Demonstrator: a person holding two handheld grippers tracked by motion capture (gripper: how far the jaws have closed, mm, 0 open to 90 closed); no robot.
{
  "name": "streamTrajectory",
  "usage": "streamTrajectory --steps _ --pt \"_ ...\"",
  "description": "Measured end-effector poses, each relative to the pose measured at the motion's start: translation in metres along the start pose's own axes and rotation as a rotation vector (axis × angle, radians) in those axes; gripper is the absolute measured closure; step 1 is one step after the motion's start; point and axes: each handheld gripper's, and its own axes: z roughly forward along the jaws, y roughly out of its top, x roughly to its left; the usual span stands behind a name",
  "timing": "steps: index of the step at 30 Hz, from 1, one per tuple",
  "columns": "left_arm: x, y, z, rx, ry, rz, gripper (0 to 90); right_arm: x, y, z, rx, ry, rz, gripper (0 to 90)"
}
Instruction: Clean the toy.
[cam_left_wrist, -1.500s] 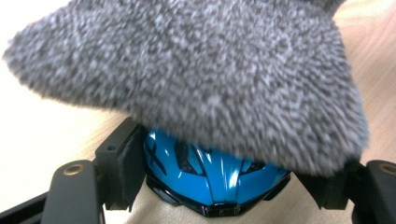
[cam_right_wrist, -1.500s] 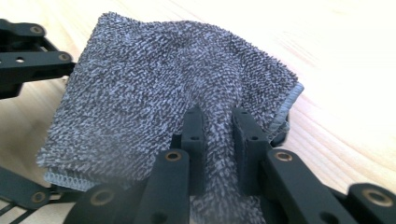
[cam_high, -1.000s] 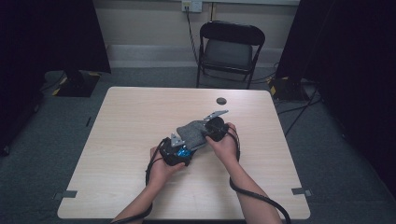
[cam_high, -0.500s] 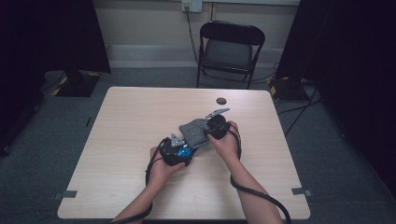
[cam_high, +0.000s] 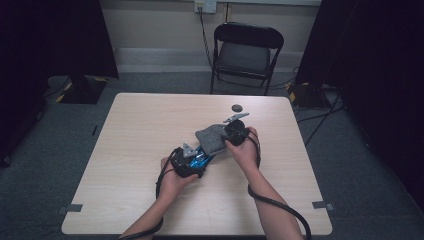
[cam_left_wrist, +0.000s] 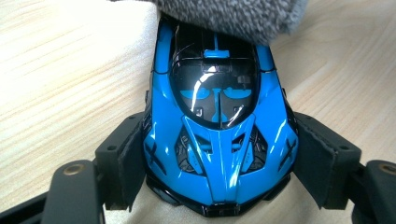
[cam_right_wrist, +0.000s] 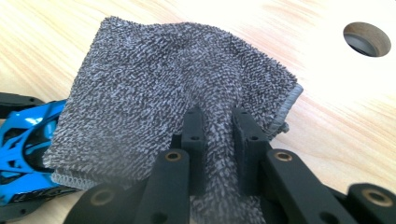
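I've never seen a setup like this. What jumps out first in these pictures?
A glossy blue toy car sits mid-table, clamped at its sides by the left gripper. A grey terry cloth, pinched in the right gripper, drapes over the car's far end. Beyond the wooden table stands a black folding chair.

Left claw (cam_high: 192, 159) spread wide, right claw (cam_high: 231, 134) pinched tight, forearms converging.

Blue toy car (cam_left_wrist: 219, 135) clamped between the left hand-held gripper (cam_left_wrist: 219, 172) pads, grey cloth (cam_left_wrist: 229, 16) over its far end
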Motion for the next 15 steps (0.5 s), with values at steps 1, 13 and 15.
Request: streamTrajectory --steps 1,13,15 --pt "0.0000 0.0000 0.0000 0.000 0.000 0.000 25.6 -0.0011 -0.0001 0.0006 0.004 0.000 0.001 77.1" --pt "0.0000 0.0000 0.0000 0.000 0.000 0.000 25.6 -0.0079 0.0008 0.0080 0.021 -0.010 0.005 77.1" --pt "0.0000 0.0000 0.0000 0.001 0.000 0.000 25.6 -0.0093 0.0019 0.0081 0.022 -0.018 0.003 77.1"
